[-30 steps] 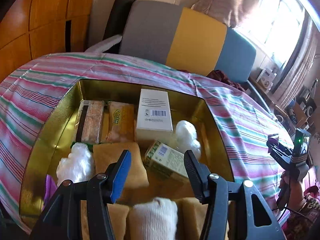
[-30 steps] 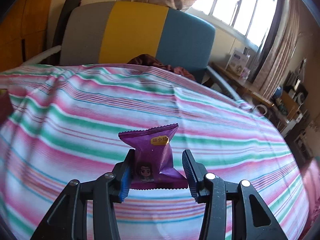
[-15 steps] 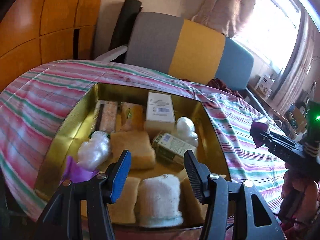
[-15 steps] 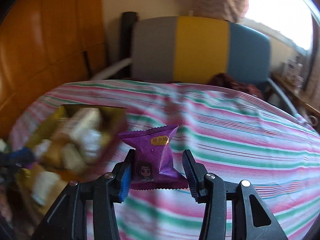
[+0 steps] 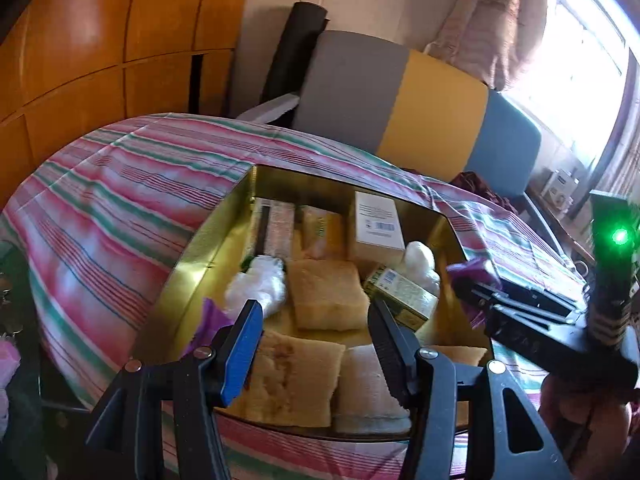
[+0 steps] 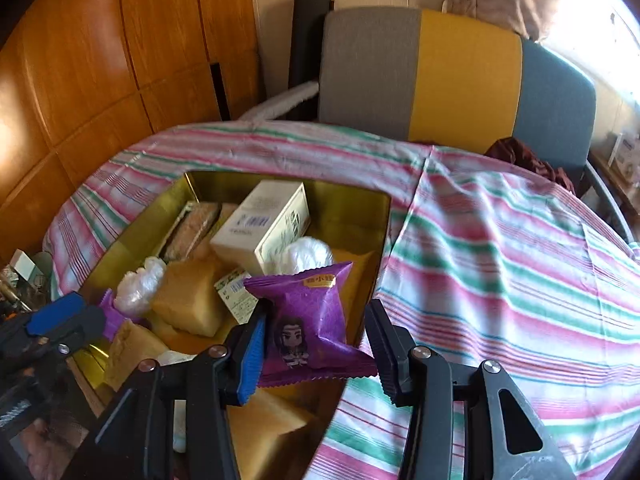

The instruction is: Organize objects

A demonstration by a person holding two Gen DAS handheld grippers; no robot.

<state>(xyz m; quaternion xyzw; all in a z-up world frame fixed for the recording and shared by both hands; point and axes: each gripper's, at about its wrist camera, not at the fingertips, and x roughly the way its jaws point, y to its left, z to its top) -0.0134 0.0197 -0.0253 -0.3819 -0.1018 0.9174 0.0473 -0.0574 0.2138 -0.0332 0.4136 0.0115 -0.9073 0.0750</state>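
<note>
A gold tin (image 5: pixel 200 248) on the striped tablecloth (image 6: pixel 500 264) holds a white box (image 5: pixel 378 224), yellow sponge blocks (image 5: pixel 328 296), a small green box (image 5: pixel 404 296), white plastic bundles (image 5: pixel 260 284), a rolled white towel (image 5: pixel 368 388) and a purple packet (image 5: pixel 210 316). My left gripper (image 5: pixel 316 344) hovers open over the tin's near edge, with nothing between its fingers. My right gripper (image 6: pixel 316 344) is shut on a purple snack packet (image 6: pixel 312 320) with a cartoon figure, over the tin's (image 6: pixel 352 216) near right corner. In the left wrist view it enters from the right with that packet (image 5: pixel 472 276).
A chair (image 5: pixel 400 108) with a grey, yellow and blue back stands behind the table. Wooden cabinet panels (image 5: pixel 100 60) fill the left side. A bright window and curtains lie to the right. The cloth to the right of the tin is bare (image 6: pixel 520 300).
My right gripper has swung left with the purple packet, from over bare cloth to over the tin. My left gripper has drawn back and turned a little; the tin looks farther away.
</note>
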